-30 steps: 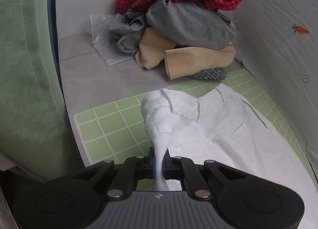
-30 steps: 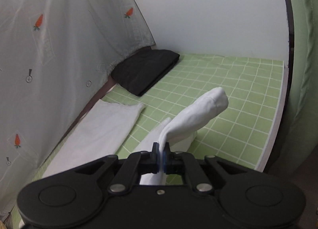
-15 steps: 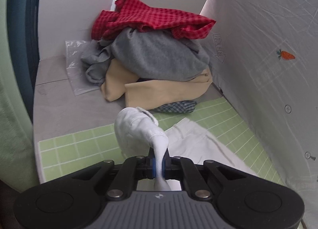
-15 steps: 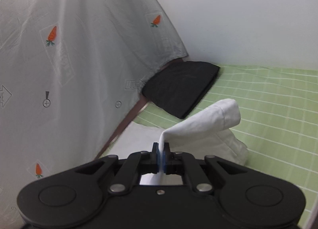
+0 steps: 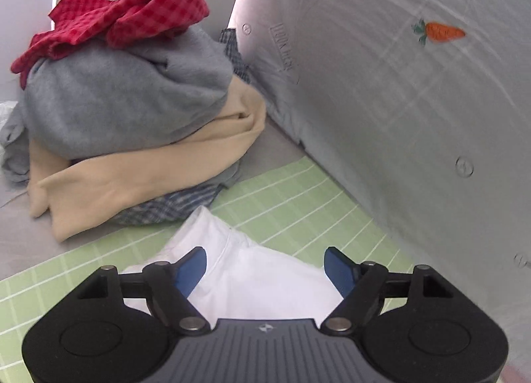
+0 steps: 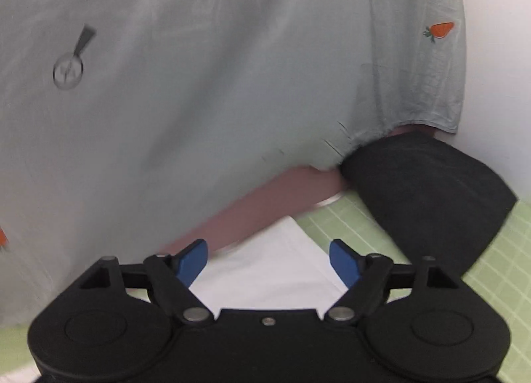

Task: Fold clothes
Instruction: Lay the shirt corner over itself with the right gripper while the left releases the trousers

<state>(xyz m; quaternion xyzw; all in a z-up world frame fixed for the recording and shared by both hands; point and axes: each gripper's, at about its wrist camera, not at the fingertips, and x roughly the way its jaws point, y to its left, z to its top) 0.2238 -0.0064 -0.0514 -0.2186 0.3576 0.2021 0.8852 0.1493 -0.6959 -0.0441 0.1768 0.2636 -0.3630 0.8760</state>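
Observation:
A white garment (image 5: 259, 280) lies on the green grid mat (image 5: 298, 203) right under my left gripper (image 5: 265, 266), which is open with the cloth between its blue pads, not pinched. In the right wrist view the same white garment (image 6: 265, 270) lies flat below my right gripper (image 6: 268, 261), which is also open and empty. A folded black garment (image 6: 428, 190) lies on the mat to the right of it.
A pile of unfolded clothes, red checked (image 5: 126, 14), grey (image 5: 126, 97) and beige (image 5: 149, 177), sits at the mat's far left end. The person's grey carrot-print shirt (image 5: 415, 90) fills the right of the left view and most of the right wrist view (image 6: 215, 67).
Both grippers carried the white garment's edge toward the person, then opened and let it go. The cloth now lies folded on the mat.

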